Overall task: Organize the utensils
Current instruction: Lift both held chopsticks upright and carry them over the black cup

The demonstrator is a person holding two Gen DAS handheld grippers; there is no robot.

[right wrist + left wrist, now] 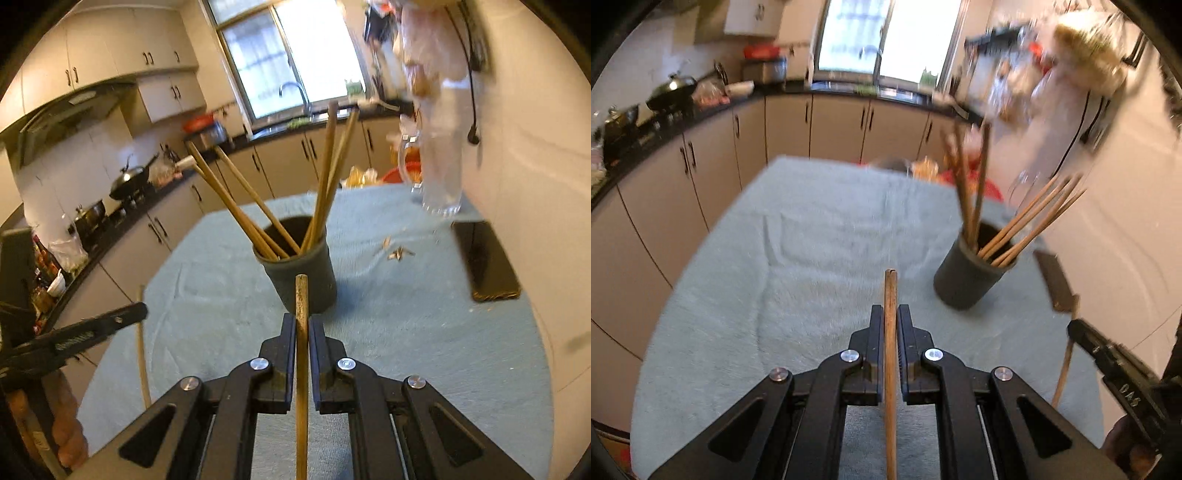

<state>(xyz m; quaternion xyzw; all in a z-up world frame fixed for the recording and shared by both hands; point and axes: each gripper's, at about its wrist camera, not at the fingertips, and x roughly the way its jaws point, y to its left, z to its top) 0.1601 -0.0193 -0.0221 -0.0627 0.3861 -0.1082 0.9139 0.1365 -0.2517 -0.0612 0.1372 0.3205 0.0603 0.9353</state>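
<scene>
Left gripper (pixel 890 317): fingers (pixel 876 332) pinched on one chopstick (pixel 890 295), tip poking out ahead over the worktop (pixel 812 258). Right gripper (pixel 302 325): fingers clamped on a second chopstick (pixel 301 299), tip just short of the dark holder cup (pixel 317 273). The cup stands upright on the grey-green cloth, with a loose bunch of chopsticks (pixel 236 206) fanned out inside. Black phone (pixel 484 258) lies near the wall.
</scene>
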